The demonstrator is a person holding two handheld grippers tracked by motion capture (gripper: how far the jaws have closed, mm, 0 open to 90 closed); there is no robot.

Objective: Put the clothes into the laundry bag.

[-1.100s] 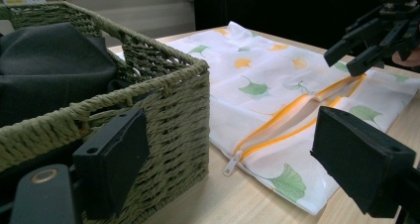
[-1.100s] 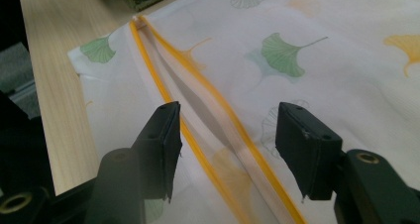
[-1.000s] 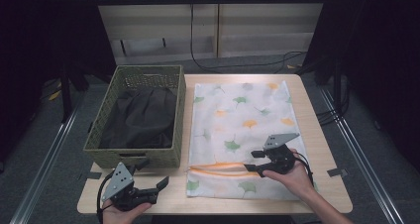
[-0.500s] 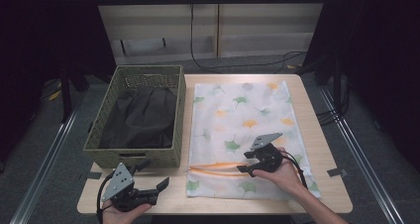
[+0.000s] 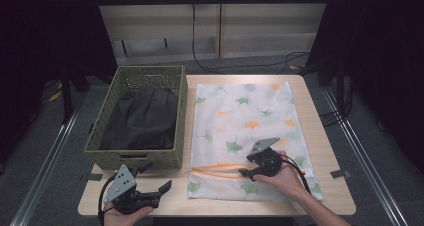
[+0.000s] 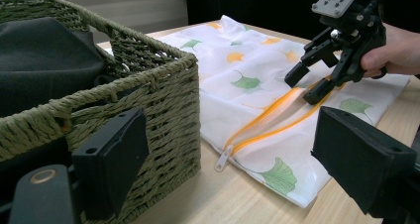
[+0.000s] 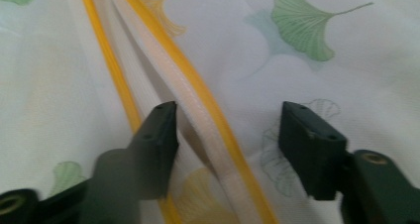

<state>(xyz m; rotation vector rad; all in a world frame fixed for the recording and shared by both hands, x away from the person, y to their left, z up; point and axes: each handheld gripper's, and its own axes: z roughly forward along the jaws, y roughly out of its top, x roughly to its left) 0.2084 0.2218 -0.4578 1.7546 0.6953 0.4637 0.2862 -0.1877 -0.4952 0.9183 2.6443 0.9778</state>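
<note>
The bag (image 5: pixel 248 136) is spread flat just right of the basket (image 5: pixel 177 111). The right gripper (image 5: pixel 246 172) is lowered at its zipper (image 5: pixel 220 170), jaws wide, one orange edge between them, ungripped. The left gripper (image 5: pixel 159 180) is held open and empty near the basket's front. The basket's dark contents cannot be identified.

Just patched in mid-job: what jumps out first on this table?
The white mesh bag with green and orange leaf prints covers the table's right half, its orange zipper open along the near edge. The right gripper sits at that opening, fingers apart astride one zipper edge, not yet pinching. Left of the bag stands a green wicker basket holding dark cloth; the left gripper waits open at the near left corner.
</note>
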